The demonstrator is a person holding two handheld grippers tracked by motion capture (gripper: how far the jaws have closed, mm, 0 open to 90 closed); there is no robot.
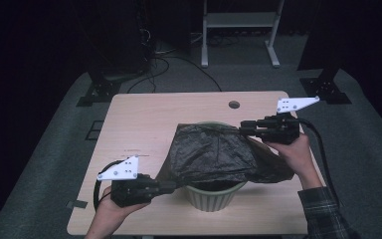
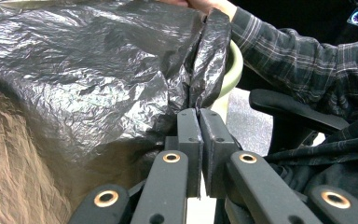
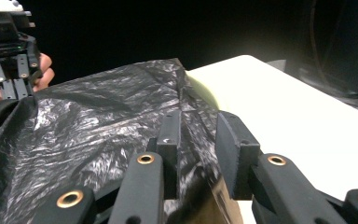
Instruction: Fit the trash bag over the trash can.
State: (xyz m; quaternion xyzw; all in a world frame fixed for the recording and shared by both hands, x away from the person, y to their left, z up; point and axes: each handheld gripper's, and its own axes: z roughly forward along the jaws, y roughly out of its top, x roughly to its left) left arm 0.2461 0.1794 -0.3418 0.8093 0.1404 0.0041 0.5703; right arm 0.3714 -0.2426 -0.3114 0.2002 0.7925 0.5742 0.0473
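You have a glossy black, crinkled bag (image 1: 211, 152) over a pale green bin (image 1: 211, 198) on a light wood-grain tabletop (image 1: 139, 124), your black grippers carry white plates, and your sleeve (image 1: 326, 211) is dark plaid.

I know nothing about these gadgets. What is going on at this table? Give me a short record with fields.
Work in hand: spreading a black plastic bag over a pale green bin
Left hand-held gripper: jaws shut on a fold of the bag, near the bin's rim
Right hand-held gripper: jaws apart, bag film between them, pads not pressing it
Bag: crumpled, draped across the bin's mouth
Surface: light wooden table
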